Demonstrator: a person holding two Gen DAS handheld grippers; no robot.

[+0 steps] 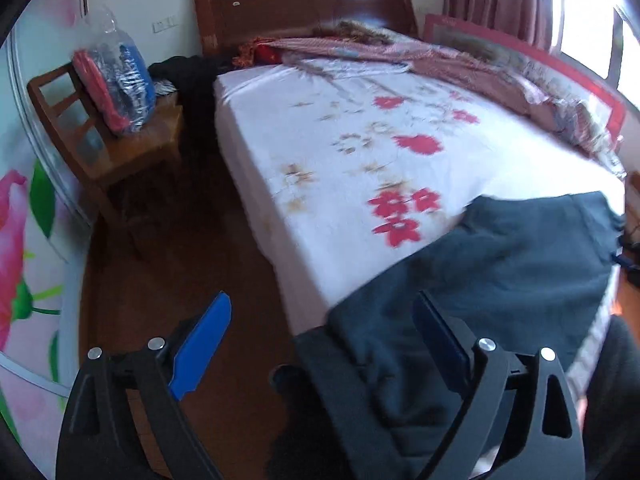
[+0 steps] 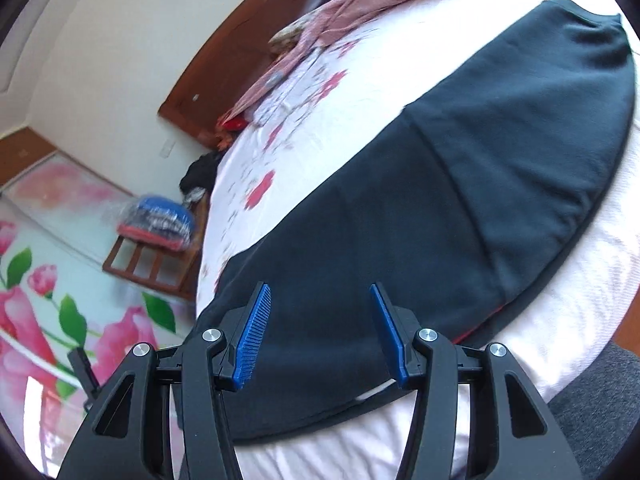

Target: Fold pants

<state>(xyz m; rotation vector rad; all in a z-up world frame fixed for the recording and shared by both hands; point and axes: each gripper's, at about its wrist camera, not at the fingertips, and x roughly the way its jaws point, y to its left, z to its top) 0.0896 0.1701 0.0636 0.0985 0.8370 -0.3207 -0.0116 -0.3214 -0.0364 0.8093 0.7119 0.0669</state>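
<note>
At the foot corner of the bed [image 1: 320,184], the pants [image 2: 460,200] lie flat on the sheet as one long dark strip, apparently already doubled leg on leg, with their near end spilling just over the mattress edge. The left gripper [image 1: 320,344] hangs above that overhanging end with its jaws spread wide and nothing pinched between them. The right gripper [image 2: 320,332] hovers over the same near end from the other side, its jaws about half apart; dark cloth shows in the gap, but the pads do not seem to press on it, so I judge it empty.

My reading is that one fold is done and both tools are free between grasps. The next move likely calls for taking the near end at its two corners and carrying it along the strip toward the far end, which lies well up the sheet in the right view.

The near hem crosses the mattress edge, so a low grasp there risks catching the sheet too. Beyond the pants the flowered sheet is bare for a good stretch, giving room to lay the fold. Farther up, a pink blanket [image 1: 460,68] is heaped before the headboard [image 1: 300,4]. Left of the bed, past a strip of floor, a chair [image 1: 100,140] carries a plastic bag [image 1: 116,84], well apart from the work.
</note>
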